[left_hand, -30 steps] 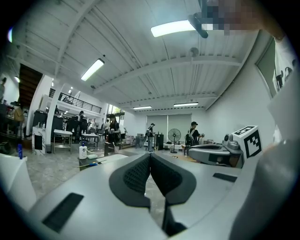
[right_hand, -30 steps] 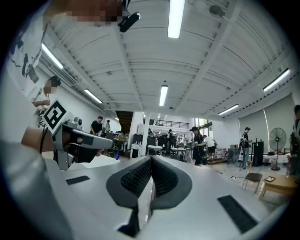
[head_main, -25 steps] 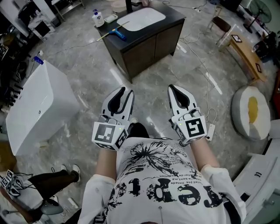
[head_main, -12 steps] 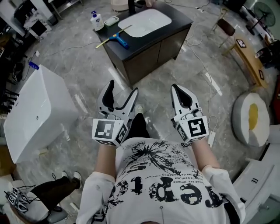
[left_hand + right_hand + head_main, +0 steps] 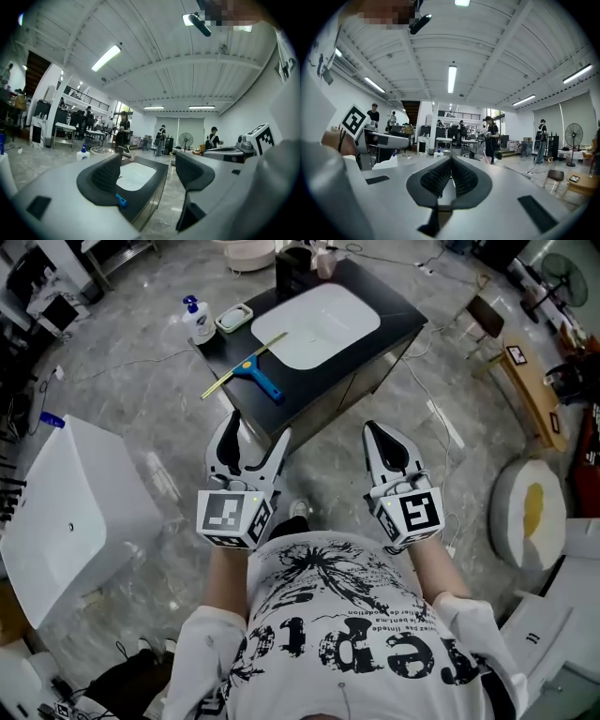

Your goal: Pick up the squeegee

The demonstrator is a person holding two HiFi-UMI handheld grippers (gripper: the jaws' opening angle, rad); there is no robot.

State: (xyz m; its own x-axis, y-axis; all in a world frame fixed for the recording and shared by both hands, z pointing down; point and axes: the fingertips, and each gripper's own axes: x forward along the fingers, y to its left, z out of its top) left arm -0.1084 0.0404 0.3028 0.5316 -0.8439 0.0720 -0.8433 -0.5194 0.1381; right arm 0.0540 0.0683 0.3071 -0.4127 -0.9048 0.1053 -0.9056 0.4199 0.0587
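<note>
The squeegee, with a blue handle and a long pale blade, lies flat on the dark cabinet top, left of the white sink basin. My left gripper is held level just short of the cabinet's near edge, its jaws wide open and empty. It is apart from the squeegee. In the left gripper view a bit of the blue handle shows beside the left pad of the left gripper. My right gripper is shut with nothing in it, and in the right gripper view the right gripper has its pads pressed together.
A soap bottle and a soap dish stand at the cabinet's far left corner. A large white box sits on the floor at left. A round white cushion and a wooden bench are at right. Cables cross the floor.
The left gripper's jaws have opened from nearly shut to wide. Both grippers have moved forward, and the cabinet with the squeegee is now much nearer. The right gripper stays shut.
</note>
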